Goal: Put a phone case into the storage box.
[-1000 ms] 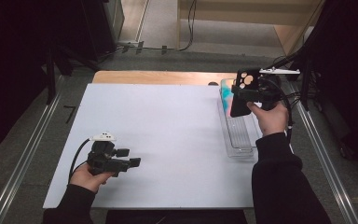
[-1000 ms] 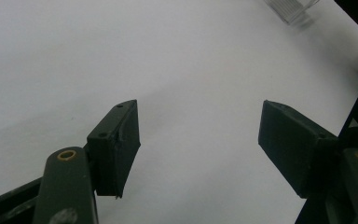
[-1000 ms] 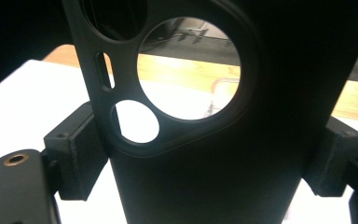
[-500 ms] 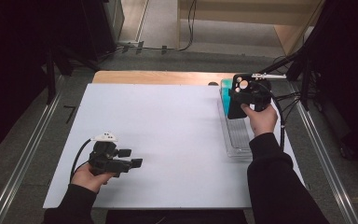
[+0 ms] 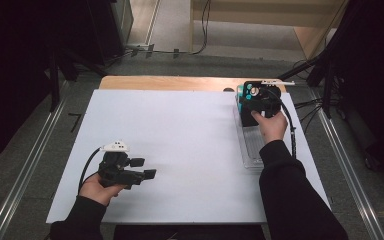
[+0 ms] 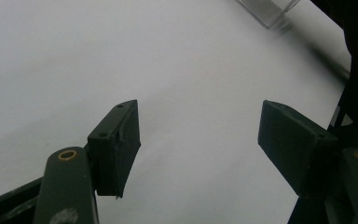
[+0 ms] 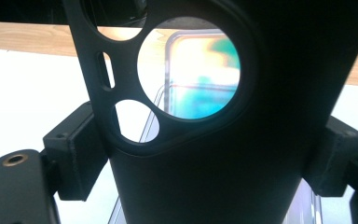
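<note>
A black phone case [image 5: 258,98] with round camera cutouts is held upright over the far end of a clear plastic tray [image 5: 252,152] at the table's right. My right gripper [image 5: 260,114] is shut on it; in the right gripper view both pads [image 7: 73,156] press the sides of the phone case [image 7: 214,177]. A teal object [image 5: 241,101] lies in the tray's far end and the teal object [image 7: 200,88] shows blurred through the large cutout. My left gripper [image 5: 145,168] rests at the front left of the white table [image 5: 180,130], jaws open and nothing between them [image 6: 198,140].
A strip of wooden edge [image 5: 170,82] runs along the table's far side. A cable [image 5: 292,135] trails from the right gripper past the tray. Metal rails [image 5: 27,165] flank the table. A corner of the clear tray [image 6: 268,9] shows far off in the left gripper view.
The right hand has carried the phone case down and toward the far end of the tray. The left hand and its gripper have stayed put.
</note>
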Action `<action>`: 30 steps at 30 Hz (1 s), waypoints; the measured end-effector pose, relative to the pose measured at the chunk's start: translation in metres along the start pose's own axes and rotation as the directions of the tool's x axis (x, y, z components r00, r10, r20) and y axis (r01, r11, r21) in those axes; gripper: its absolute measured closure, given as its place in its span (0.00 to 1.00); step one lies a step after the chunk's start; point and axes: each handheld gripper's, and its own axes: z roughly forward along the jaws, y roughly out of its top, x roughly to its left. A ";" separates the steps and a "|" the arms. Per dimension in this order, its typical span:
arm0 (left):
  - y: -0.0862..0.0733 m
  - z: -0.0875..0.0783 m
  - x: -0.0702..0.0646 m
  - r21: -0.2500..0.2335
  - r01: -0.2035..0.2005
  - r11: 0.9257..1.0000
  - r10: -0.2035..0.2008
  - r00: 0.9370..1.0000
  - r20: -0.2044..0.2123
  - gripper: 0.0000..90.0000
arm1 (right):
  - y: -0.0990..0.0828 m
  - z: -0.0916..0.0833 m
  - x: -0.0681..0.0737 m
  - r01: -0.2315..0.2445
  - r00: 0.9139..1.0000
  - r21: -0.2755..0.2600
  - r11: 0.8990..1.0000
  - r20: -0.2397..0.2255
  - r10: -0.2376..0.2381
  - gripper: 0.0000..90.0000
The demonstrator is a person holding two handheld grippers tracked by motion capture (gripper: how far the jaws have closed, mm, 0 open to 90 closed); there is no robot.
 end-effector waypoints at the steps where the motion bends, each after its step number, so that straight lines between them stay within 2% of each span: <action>1: 0.000 0.001 0.000 0.004 -0.005 1.000 0.005 1.000 -0.004 0.33 | 0.001 0.002 -0.001 -0.002 1.000 0.002 1.000 0.000 0.002 0.14; 7: 0.001 0.003 -0.002 0.011 -0.014 1.000 0.014 1.000 -0.009 0.33 | 0.003 0.016 -0.005 -0.026 1.000 -0.001 1.000 0.008 0.026 0.14; 10: 0.001 0.003 -0.001 0.012 -0.017 1.000 0.017 1.000 -0.010 0.32 | 0.003 0.019 -0.004 -0.006 1.000 -0.006 1.000 0.006 0.006 0.13; 11: 0.001 0.003 -0.001 0.011 -0.015 1.000 0.015 1.000 -0.009 0.32 | 0.002 0.020 -0.004 0.018 1.000 -0.005 1.000 -0.002 -0.018 0.13; 12: 0.001 0.003 -0.001 0.011 -0.015 1.000 0.015 1.000 -0.011 0.32 | 0.003 0.021 -0.002 0.031 0.999 0.001 1.000 0.011 -0.031 0.13; 15: 0.000 0.002 -0.001 0.008 -0.012 1.000 0.012 1.000 -0.008 0.32 | 0.003 0.024 -0.001 0.040 0.999 -0.001 0.999 0.012 -0.040 0.08; 17: 0.000 0.002 -0.001 0.007 -0.013 1.000 0.013 1.000 -0.008 0.32 | 0.004 0.025 -0.002 0.024 1.000 0.016 1.000 0.014 -0.024 0.00; 23: 0.001 0.002 0.000 0.014 -0.014 1.000 0.014 1.000 -0.011 0.32 | 0.007 0.020 -0.003 0.022 1.000 0.037 0.999 0.014 -0.022 0.00; 30: 0.001 0.001 0.002 0.010 -0.006 1.000 0.006 1.000 -0.012 0.32 | 0.012 0.001 0.005 0.016 1.000 0.057 0.998 -0.013 -0.015 0.00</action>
